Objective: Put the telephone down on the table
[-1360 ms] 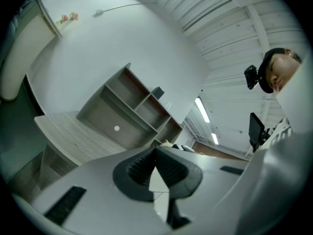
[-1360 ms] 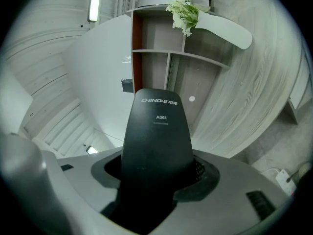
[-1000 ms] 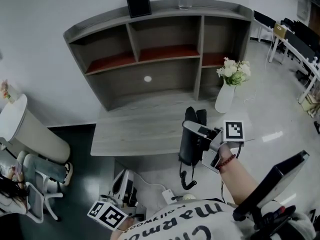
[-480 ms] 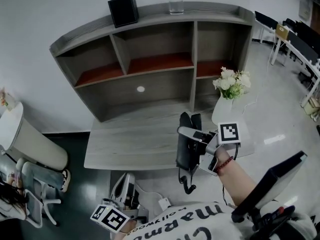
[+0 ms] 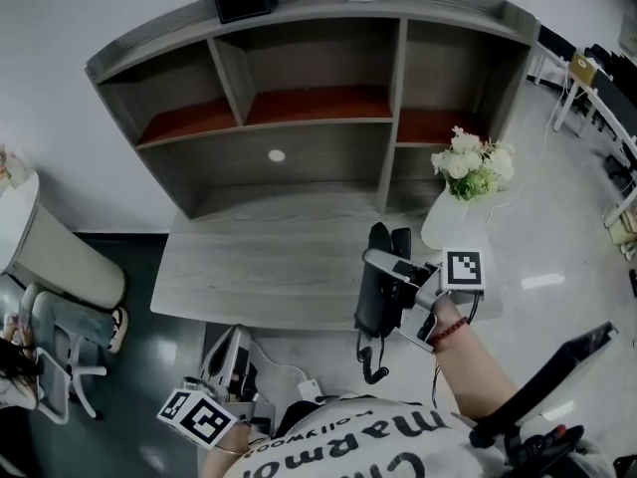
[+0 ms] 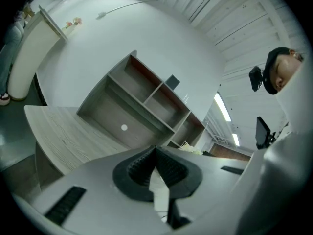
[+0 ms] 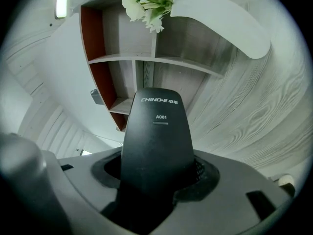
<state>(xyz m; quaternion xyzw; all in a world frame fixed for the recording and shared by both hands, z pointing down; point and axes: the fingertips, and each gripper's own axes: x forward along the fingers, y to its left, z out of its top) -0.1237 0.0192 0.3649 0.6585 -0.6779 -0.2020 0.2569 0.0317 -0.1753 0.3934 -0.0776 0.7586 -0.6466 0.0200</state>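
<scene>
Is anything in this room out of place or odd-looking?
Only the black telephone: it is held up at the front edge of the table, clamped in the jaws of the right gripper, its cord dangling loose below. The flower vase stands upright, and nothing looks spilled or broken.

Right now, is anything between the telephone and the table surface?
Nothing visible. The telephone, gripped in the right claw, hangs over a bare stretch of table; the vase stands off to the side.
</scene>
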